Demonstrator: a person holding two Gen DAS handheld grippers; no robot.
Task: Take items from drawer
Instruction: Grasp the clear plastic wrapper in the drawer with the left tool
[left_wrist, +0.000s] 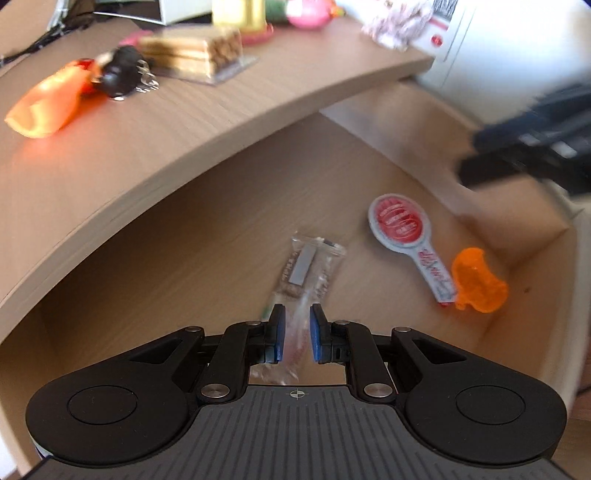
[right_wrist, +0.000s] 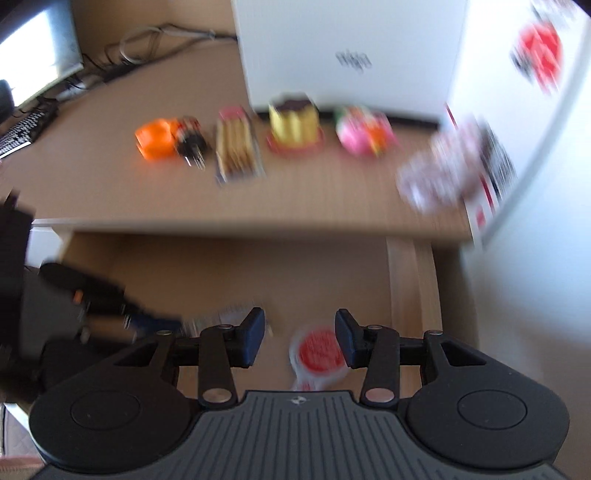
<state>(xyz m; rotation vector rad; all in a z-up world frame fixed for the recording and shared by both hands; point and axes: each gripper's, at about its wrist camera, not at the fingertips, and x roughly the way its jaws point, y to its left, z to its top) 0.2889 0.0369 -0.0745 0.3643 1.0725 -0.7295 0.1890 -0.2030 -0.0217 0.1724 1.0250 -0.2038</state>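
The open wooden drawer (left_wrist: 535, 251) holds a clear plastic packet (left_wrist: 306, 258), a red-and-white paddle-shaped pack (left_wrist: 400, 221) and a small orange plastic piece (left_wrist: 476, 280). My left gripper (left_wrist: 297, 332) is low in the drawer, its blue pads narrowed onto the near part of the clear packet, which runs between them. My right gripper (right_wrist: 299, 339) is open and hovers over the red-and-white pack (right_wrist: 319, 354). In the left wrist view the right gripper is a dark blur (left_wrist: 524, 147) above the drawer's far right side.
The desk top (left_wrist: 184, 122) above the drawer carries an orange pouch (left_wrist: 48, 103), black keys (left_wrist: 122, 74), a wafer pack (left_wrist: 195, 51), a yellow box (right_wrist: 293, 122), a pink item (right_wrist: 360, 133) and a patterned bag (right_wrist: 443, 166). A white box (right_wrist: 351, 55) stands behind them.
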